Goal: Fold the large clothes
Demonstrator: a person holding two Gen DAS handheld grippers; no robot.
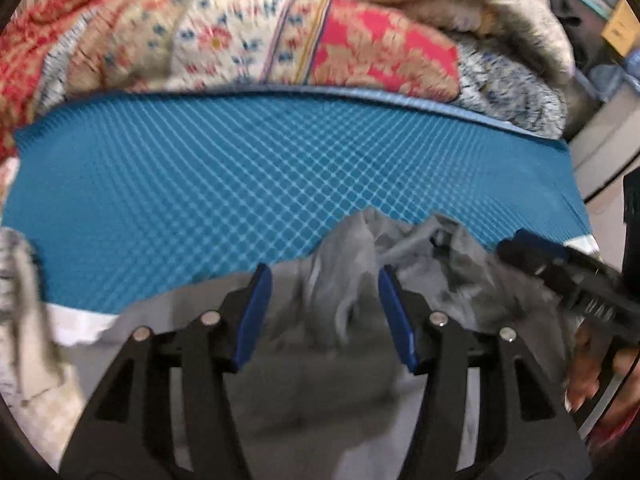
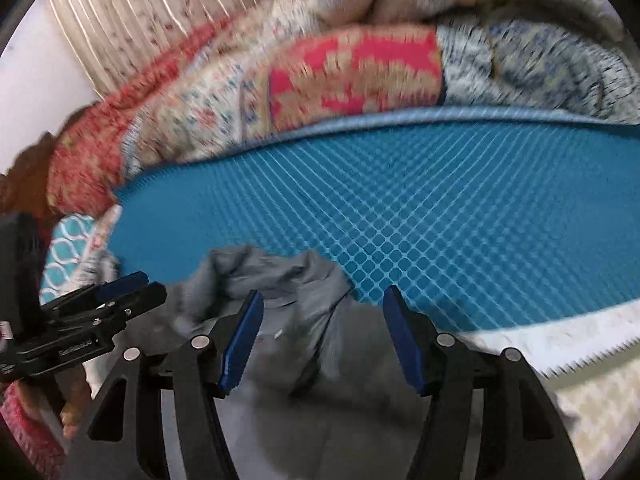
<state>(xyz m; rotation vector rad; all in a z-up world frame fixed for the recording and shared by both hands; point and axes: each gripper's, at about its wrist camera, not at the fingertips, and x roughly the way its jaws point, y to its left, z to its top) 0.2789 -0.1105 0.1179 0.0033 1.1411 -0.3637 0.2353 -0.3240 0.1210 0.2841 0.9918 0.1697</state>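
Garment: a grey garment (image 1: 320, 320) lies bunched and creased on the near edge of the blue mat (image 1: 240, 184), partly spilling off it toward the cameras; a cord or drawstring shows among its folds, seen from the left wrist.
Landmark: the blue mat, with a raised diamond pattern, spreads wide and bare beyond the garment; all places below are given relative to it.
Left tool: the left tool (image 1: 325, 316) hangs over the mat's near edge with its blue pads (image 1: 256, 316) standing apart; grey cloth lies beneath and between them, but the pads do not press on it, so nothing is held.
Right tool: the right tool (image 2: 322, 340) hovers over the same near edge, just beside the left one, pads (image 2: 404, 344) likewise apart and holding nothing; the garment (image 2: 280, 320) lies under it.
Surroundings: a heap of patterned quilts (image 1: 280, 40) is piled along the mat's far edge; white bedding (image 2: 540, 336) shows at its near side.
Work done: none that shows; no flat panel, straight edge or finished fold is visible.
Work left: judged nearly all of it; the garment would need spreading flat on the mat, then folding.
Caution: motion blur hides fine detail of the cloth.
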